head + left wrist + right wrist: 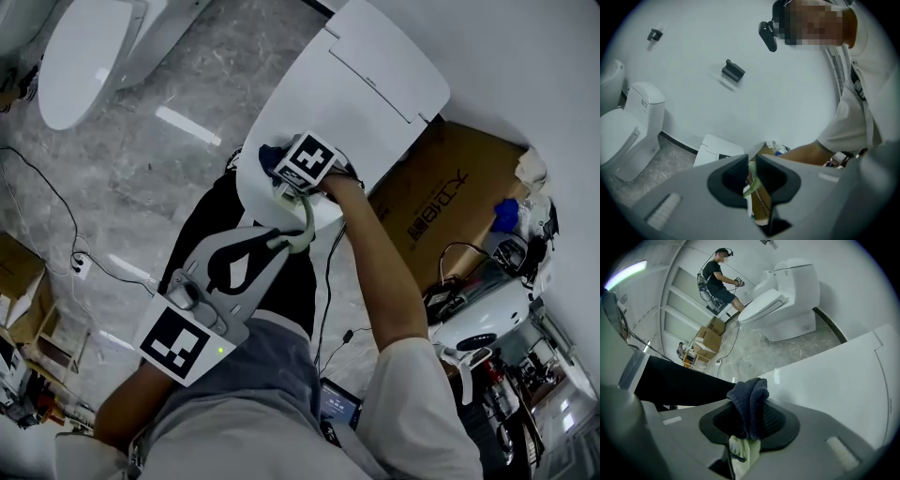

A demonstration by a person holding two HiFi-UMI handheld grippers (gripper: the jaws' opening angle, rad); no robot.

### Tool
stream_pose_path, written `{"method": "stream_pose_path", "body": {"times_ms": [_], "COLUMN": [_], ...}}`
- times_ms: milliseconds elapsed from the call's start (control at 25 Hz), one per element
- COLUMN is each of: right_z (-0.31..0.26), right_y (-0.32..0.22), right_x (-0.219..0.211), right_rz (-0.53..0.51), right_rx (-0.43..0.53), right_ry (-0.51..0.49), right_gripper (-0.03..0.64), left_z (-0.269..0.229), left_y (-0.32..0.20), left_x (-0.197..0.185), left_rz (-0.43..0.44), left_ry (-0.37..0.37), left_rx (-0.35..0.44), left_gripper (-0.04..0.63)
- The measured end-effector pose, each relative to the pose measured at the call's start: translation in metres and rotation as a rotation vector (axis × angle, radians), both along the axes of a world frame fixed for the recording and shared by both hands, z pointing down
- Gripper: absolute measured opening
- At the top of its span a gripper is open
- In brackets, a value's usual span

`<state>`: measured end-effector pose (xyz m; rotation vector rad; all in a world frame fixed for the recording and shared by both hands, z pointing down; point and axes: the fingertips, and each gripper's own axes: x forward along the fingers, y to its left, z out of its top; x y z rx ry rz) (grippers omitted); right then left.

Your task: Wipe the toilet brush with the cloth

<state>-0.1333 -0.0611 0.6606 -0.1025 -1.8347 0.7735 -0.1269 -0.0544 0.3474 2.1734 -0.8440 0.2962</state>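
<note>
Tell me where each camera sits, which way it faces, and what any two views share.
Head view: on the person's head, looking steeply down at the toilet lid; right forearm shows.
Left gripper view: on the left gripper, shut on the brush handle, facing the white wall; the forearm and shirt show.
Right gripper view: on the right gripper, shut on the cloth, facing across the lid; trousers show.
Shared: the brush handle, in all three.

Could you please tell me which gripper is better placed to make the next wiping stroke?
Right, probably. The right gripper is shut on the dark cloth, which sits against the pale green toilet brush. The left gripper clamps that brush, so it best serves to steady it.
</note>
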Motion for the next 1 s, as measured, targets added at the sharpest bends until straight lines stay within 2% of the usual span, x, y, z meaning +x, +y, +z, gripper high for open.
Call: {"method": "stream_pose_path", "body": {"times_ms": [280,480,1000], "right_z": [0.017,0.027,0.039], "right_y": [-0.003,-0.008,-0.018], "right_x": [0.001,0.004,0.013], "right_rz": [0.014,0.069,0.236], "right_rx": [-0.021,-0.029,-0.058], "right_ry": [0.028,0.058,0.051], "right_gripper": [0.107,0.108,0.109], "left_z": [0.002,0.004,0.006], "left_y": [0.003,0.006,0.006], "left_x": [-0.002,-0.006,-0.004], "left_rz": [-0.006,-0.017,-0.029], "left_ry": [-0.007,-0.016,-0.034], "left_rx": [-0.001,-0.004,-0.003], "left_gripper": [0.000,0.000,0.000]}}
